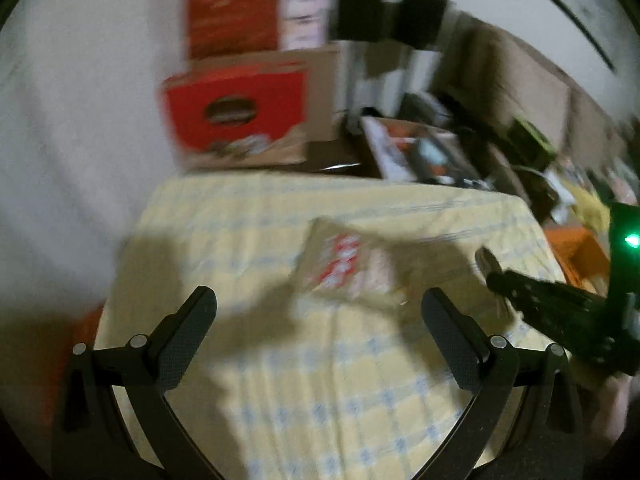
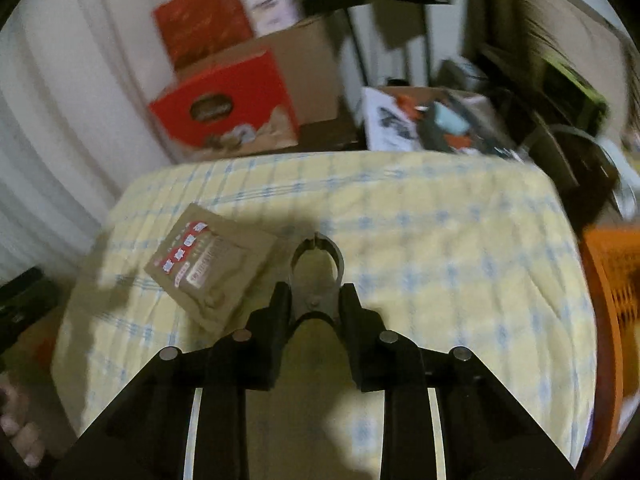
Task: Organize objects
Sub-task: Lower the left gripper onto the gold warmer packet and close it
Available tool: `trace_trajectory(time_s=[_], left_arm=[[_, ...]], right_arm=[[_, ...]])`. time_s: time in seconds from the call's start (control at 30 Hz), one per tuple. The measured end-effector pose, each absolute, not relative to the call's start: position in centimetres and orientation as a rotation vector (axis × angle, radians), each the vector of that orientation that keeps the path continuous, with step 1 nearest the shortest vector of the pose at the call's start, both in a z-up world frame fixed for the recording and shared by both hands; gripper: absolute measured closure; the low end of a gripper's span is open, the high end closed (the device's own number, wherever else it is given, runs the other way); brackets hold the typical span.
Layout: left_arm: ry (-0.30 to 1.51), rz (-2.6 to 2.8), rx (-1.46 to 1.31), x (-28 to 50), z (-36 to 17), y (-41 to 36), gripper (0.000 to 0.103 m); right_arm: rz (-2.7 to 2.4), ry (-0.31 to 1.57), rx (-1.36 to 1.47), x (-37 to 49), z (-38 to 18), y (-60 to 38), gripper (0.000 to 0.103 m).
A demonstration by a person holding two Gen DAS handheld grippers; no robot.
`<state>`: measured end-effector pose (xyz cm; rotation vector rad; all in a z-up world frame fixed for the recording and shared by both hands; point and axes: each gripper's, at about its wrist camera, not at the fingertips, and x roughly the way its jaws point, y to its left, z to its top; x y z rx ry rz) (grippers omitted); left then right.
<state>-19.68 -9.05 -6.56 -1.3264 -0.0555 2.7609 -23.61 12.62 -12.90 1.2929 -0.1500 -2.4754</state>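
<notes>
Writing: nothing legible, both views motion-blurred. Brown packet (image 2: 210,270) had red-and-white label marks and a pale text strip, unreadable. Red box (image 2: 224,110) behind the tabletop (image 2: 440,240) had a dark oval logo, also unreadable.

Right gripper (image 2: 316,300): fingers narrow, clamped on a small grey metal tool (image 2: 316,256) with curved jaws like pliers or a clipper; exact type unclear. Tool was over the yellow checked cloth, just right of the packet, not touching it.

Left gripper (image 1: 320,312): fingers wide, nothing between them, packet (image 1: 348,264) lying flat ahead on the cloth.

Around: brown cardboard box (image 2: 308,68) behind the red one, cluttered open box (image 2: 432,120), orange crate (image 2: 612,292) at right edge.
</notes>
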Motion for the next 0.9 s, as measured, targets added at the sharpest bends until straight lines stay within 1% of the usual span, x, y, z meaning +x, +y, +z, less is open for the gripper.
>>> trace_trajectory(time_s=[0.1,0.27,0.33,0.37,0.4,0.43,0.5,0.53,0.57,0.63,0.7,0.77,0.8,0.83,0.9], left_arm=[[-0.020,2.612,-1.362,-23.1,-7.9,-6.4,0.000],[0.205,2.548,-1.487,-26.2,-11.6,-2.1,0.001],[0.231,2.547,-1.549,-26.5,-12.5,-1.6,0.001],[0.194,2.550,-1.600,-26.6,-12.9,-1.9,0.001],[0.117,2.555,-1.650,-26.7,-13.3,-2.3,0.001],[-0.009,2.554,-1.691,-26.7,-13.6,-2.9,0.001],[-0.342,2.525,-1.788,-26.9,-14.5,-4.8,0.001],[-0.429,2.541,-1.804,-26.8,-14.8,-5.3,0.001],[-0.453,2.591,-1.788,-26.8,-14.4,-5.5,0.001],[-0.446,2.635,-1.839,-27.3,-14.4,-5.3,0.001],[-0.363,2.639,-1.857,-28.1,-14.6,-4.3,0.001],[-0.212,2.630,-1.887,-28.7,-14.7,-3.1,0.001],[-0.175,2.634,-1.902,-28.7,-14.8,-2.7,0.001],[-0.191,2.640,-1.916,-28.7,-14.9,-2.8,0.001],[-0.354,2.664,-1.967,-28.7,-15.0,-3.6,0.001]], right_arm=[[-2.487,-0.245,1.326,-22.3,-12.7,15.0,0.078],[-2.496,-0.240,1.341,-20.5,-12.4,16.6,0.078],[-2.499,-0.230,1.341,-19.9,-12.4,16.8,0.078],[-2.499,-0.225,1.343,-19.7,-12.4,16.9,0.078],[-2.500,-0.223,1.342,-19.6,-12.4,17.0,0.078],[-2.498,-0.223,1.342,-19.6,-12.5,17.0,0.078],[-2.496,-0.228,1.342,-19.6,-12.6,17.0,0.078],[-2.494,-0.235,1.338,-19.6,-12.5,17.1,0.078],[-2.490,-0.240,1.334,-19.6,-12.6,17.0,0.078],[-2.482,-0.234,1.328,-19.5,-12.5,16.9,0.078],[-2.479,-0.224,1.323,-19.4,-12.5,16.7,0.078],[-2.472,-0.218,1.320,-19.2,-12.4,16.5,0.078],[-2.472,-0.210,1.320,-19.2,-12.4,16.5,0.078],[-2.473,-0.205,1.320,-19.1,-12.5,16.5,0.078],[-2.475,-0.196,1.325,-19.3,-12.6,16.6,0.078]])
